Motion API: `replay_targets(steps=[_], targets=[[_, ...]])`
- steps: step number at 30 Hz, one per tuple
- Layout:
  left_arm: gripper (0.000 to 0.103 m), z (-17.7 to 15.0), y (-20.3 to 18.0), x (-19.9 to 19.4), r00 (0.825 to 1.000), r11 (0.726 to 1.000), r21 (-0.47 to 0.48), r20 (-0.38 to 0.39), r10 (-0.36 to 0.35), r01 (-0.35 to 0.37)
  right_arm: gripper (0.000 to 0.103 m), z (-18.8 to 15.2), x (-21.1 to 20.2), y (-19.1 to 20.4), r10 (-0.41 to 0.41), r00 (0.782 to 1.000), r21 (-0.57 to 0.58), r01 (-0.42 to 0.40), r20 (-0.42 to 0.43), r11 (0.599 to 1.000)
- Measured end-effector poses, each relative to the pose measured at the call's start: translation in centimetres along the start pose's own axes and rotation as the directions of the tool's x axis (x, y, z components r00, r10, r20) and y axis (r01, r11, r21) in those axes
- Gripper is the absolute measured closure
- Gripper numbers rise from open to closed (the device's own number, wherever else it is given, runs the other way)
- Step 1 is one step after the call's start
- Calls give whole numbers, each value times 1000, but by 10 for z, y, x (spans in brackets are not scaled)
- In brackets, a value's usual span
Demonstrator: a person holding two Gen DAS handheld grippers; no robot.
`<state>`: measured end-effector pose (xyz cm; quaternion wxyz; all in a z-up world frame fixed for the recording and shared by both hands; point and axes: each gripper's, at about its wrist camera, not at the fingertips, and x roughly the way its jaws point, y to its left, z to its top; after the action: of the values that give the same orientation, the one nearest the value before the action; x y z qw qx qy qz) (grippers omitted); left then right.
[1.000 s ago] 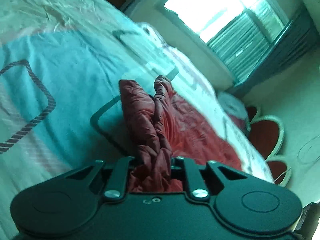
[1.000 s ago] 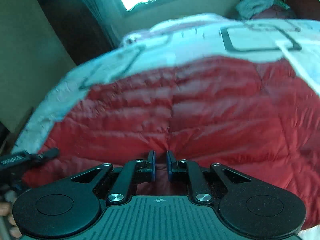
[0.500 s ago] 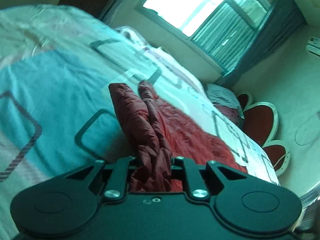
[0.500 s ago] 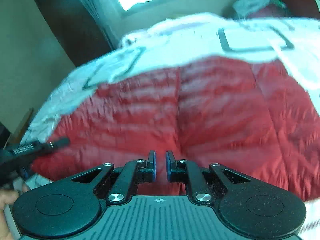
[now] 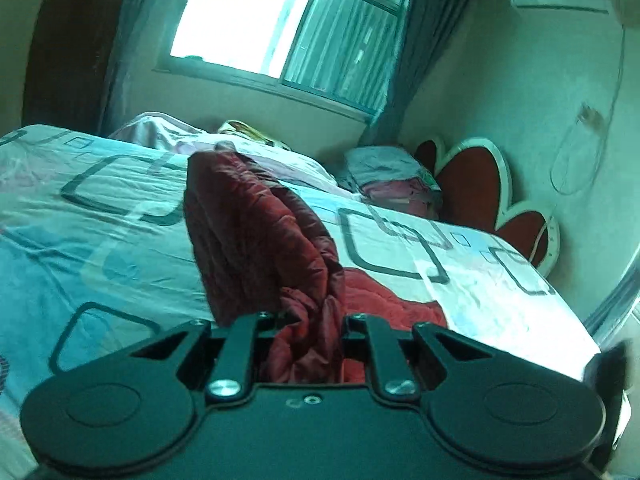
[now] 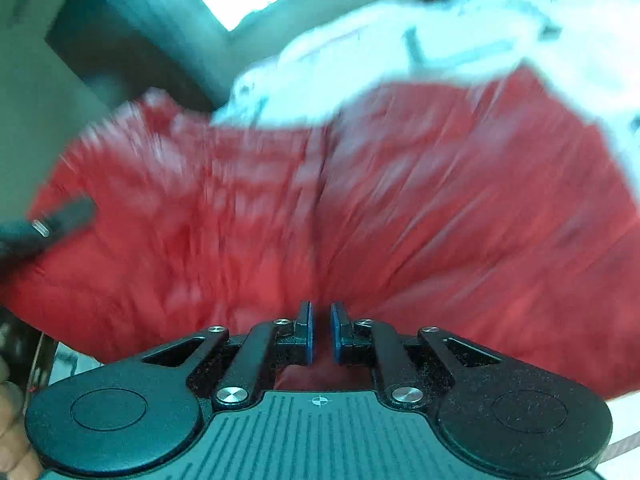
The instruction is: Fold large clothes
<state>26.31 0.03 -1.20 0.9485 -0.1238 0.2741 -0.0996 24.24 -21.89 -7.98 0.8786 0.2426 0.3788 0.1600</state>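
Two hand-held grippers at work on a dark red quilted puffer jacket (image 5: 256,232) spread over a bed with a pale blue and white sheet printed with dark rounded squares (image 5: 100,240). Left hand-held gripper (image 5: 308,320) pinching a bunched, raised fold of the jacket, fabric packed between its jaws and standing up off the bed. Right hand-held gripper (image 6: 321,332) with blue pads (image 6: 307,330) drawn close together, red fabric just beyond and beneath them; hard to tell through motion blur whether anything is caught in the narrow gap. Behind the bed, a bright window with grey curtains (image 5: 280,28) and a red petal-shaped headboard with white trim (image 5: 472,184) against the wall.
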Motion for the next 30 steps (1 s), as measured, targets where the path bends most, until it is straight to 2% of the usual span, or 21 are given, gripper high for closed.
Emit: replay_targets(steps=[3, 5, 6, 9, 12, 17, 20, 24, 26, 27, 28, 29, 30], targets=[[89, 3, -26, 11, 1000, 999, 51, -22, -3, 4, 92, 18, -47, -41, -133, 983, 34, 130, 124, 991], [89, 0, -44, 19, 999, 997, 73, -43, -13, 16, 92, 24, -61, -67, -238, 961, 45, 234, 144, 971], [89, -1, -54, 25, 998, 996, 85, -56, -21, 26, 92, 27, -61, -79, -243, 962, 55, 238, 127, 970], [89, -9, -83, 46, 994, 991, 123, -99, -46, 59, 92, 29, -47, -101, -209, 977, 74, 206, 31, 976], [89, -17, -113, 70, 985, 982, 159, -152, -79, 103, 92, 24, -35, -114, -172, 985, 87, 174, -28, 981], [89, -38, -152, 105, 957, 961, 212, -264, -117, 176, 92, 23, -29, -126, -99, 992, 104, 107, -77, 989], [89, -58, -163, 125, 938, 961, 210, -333, -100, 178, 92, 29, -27, -133, -65, 993, 115, 76, -100, 990], [81, -76, -168, 146, 917, 956, 226, -389, -86, 185, 92, 32, -29, -151, -21, 994, 154, 38, -111, 987], [77, -78, -166, 151, 907, 956, 217, -410, -92, 196, 92, 36, -34, -163, -29, 995, 199, 49, -99, 979], [68, -78, -166, 152, 904, 959, 198, -414, -105, 202, 92, 37, -38, -168, -35, 995, 219, 54, -92, 974], [51, -78, -165, 152, 899, 961, 166, -416, -134, 220, 75, 39, -43, -174, -44, 996, 237, 62, -80, 970], [41, -78, -166, 148, 894, 960, 128, -412, -177, 249, 54, 41, -50, -177, -62, 996, 248, 75, -60, 966], [20, -76, -167, 145, 891, 959, 93, -401, -210, 268, 17, 42, -58, -179, -84, 996, 255, 87, -23, 963]])
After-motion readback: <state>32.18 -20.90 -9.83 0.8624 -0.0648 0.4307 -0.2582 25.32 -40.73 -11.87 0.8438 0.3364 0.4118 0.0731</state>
